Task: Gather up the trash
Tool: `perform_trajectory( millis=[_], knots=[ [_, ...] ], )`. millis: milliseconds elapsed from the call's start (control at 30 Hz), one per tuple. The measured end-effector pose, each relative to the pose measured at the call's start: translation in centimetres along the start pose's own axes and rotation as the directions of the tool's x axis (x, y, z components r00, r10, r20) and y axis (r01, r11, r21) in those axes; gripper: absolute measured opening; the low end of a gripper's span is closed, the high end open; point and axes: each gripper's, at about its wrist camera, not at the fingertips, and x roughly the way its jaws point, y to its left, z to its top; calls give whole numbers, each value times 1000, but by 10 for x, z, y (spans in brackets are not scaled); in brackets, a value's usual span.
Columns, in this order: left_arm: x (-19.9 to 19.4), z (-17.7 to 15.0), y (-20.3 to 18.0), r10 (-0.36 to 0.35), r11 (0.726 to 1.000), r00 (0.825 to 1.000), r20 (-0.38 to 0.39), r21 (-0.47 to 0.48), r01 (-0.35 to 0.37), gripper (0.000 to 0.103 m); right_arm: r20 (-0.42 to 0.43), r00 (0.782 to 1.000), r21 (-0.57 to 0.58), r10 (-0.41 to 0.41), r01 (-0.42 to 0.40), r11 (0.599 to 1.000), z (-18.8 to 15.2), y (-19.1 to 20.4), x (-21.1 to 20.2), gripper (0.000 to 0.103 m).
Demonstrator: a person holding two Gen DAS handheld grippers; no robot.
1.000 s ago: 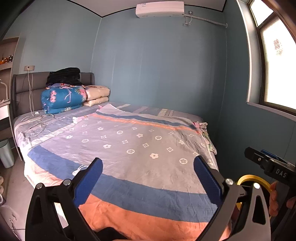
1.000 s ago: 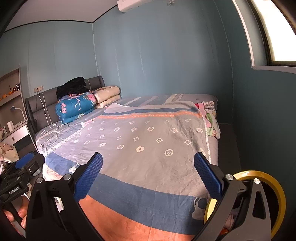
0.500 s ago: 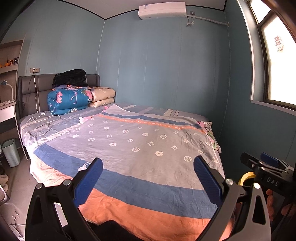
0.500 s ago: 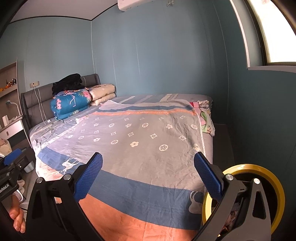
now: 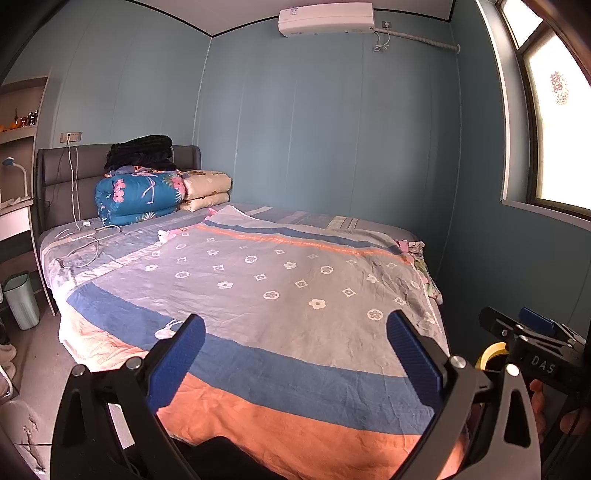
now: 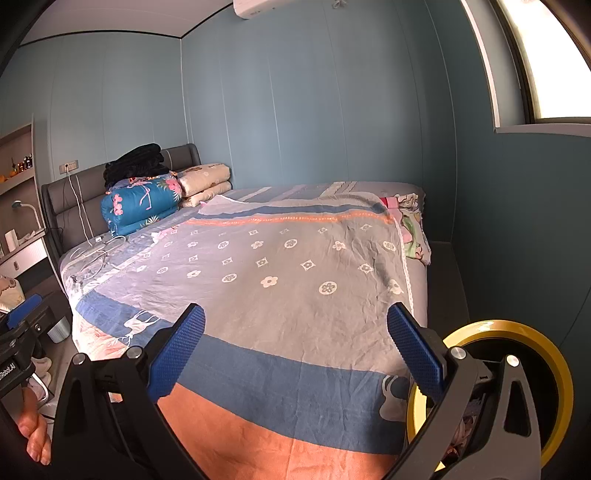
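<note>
1. Seen only from the left wrist: a pale green bin (image 5: 21,300) on the floor left of the bed (image 5: 258,295), a window (image 5: 554,110) with a red paper cut, the whole air conditioner (image 5: 325,17), and the right tool (image 5: 532,339) at the right edge with a sliver of yellow rim below it.
2. Seen only from the right wrist: a round yellow-rimmed trash can (image 6: 517,387) with a dark inside, low right beside the bed's foot corner, partly hidden by the tool's right finger; crumpled scraps visible inside. Also a strip of bare floor (image 6: 443,266) between bed and right wall, and the left tool (image 6: 22,332) at the left edge with a hand under it.
3. Left tool (image 5: 295,354) open wide, blue ribbed pads well apart, gripping nothing, hovering over the foot of the bed.
4. Right tool (image 6: 295,350) likewise open wide and empty, pads dotted and blue on black frames.
5. Soft wrinkled quilt (image 5: 295,280) covering the bed: grey with white flowers, blue and orange bands. Folded blue floral bedding (image 5: 140,197), cream pillows (image 5: 207,188) and a black bundle (image 5: 140,151) stacked at the padded grey headboard; white cables (image 5: 85,240) looped nearby.
6. Crumpled pink-green cloth (image 6: 410,221) hanging over the bed's far right edge.
7. Room to move: narrow gap on the right, wider floor on the left.
</note>
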Motion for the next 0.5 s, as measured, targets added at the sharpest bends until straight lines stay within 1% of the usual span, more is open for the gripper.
perform_trajectory(
  millis=[500],
  knots=[
    [3, -3, 1, -5, 1000, 1000, -5, -2, 5, 95, -11, 1000, 3, -4, 4, 1000, -3, 2, 2, 95]
  ],
)
